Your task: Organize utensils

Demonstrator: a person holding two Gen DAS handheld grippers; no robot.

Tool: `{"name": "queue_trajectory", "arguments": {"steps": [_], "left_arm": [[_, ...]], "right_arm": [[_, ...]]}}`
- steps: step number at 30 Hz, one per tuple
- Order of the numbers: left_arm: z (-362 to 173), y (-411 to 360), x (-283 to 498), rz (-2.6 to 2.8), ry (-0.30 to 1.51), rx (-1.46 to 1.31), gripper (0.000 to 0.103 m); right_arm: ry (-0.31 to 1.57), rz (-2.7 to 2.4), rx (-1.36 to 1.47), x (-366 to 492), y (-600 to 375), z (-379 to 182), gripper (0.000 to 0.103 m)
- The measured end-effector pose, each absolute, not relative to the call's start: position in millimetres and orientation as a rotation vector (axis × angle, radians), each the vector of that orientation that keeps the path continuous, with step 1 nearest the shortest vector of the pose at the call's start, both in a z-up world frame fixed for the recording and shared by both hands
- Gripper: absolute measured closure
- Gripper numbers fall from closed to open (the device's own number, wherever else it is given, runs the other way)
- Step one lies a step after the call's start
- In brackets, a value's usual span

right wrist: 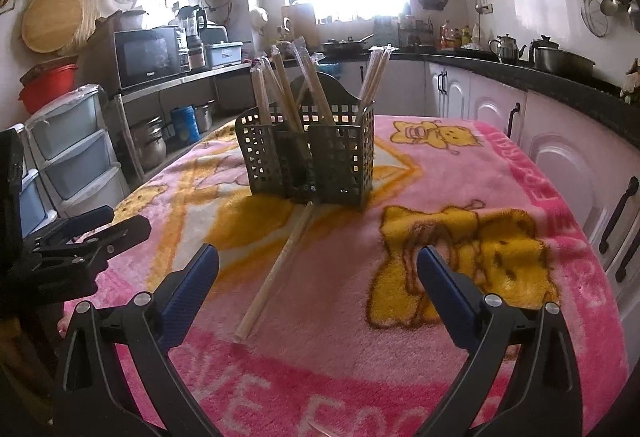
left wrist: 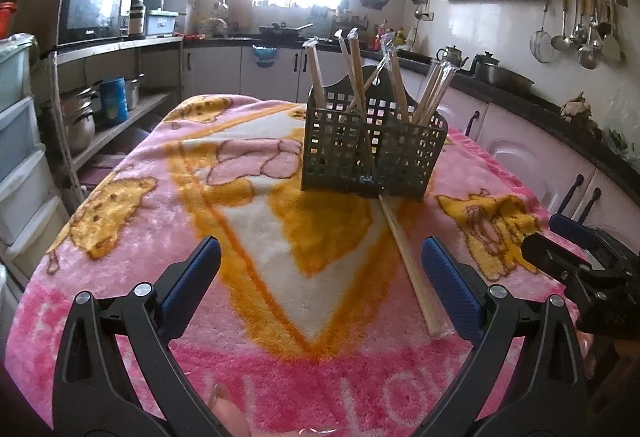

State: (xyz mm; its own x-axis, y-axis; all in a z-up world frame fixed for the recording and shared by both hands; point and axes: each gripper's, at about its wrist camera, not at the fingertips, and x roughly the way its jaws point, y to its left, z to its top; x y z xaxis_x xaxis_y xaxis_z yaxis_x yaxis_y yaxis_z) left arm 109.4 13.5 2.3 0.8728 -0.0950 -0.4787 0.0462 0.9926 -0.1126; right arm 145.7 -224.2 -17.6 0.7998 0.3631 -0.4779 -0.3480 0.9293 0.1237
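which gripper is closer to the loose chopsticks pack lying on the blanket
Left, narrowly. The left gripper has the chopsticks pack beside its right finger; the right gripper has it beside its left finger.

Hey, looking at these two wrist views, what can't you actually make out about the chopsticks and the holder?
- Left wrist view: the lower ends of the wrapped chopsticks are hidden inside the holder; an exact count is unclear.
- Right wrist view: the far end of the loose chopstick pair runs up to the holder's base; whether they touch is unclear.
- Both views: window glare washes out what is behind the holder.
- Wrapper print: too small to read.
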Motion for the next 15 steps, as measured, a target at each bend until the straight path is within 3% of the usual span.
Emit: {"name": "queue_trajectory", "arguments": {"steps": [15], "left_arm": [[1.2, 16.2, 100.8, -0.054, 0.434, -0.088, 0.011]], "right_arm": [[0.358, 0.346, 0.060, 123.9, -235.4, -17.7, 0.006]]}}
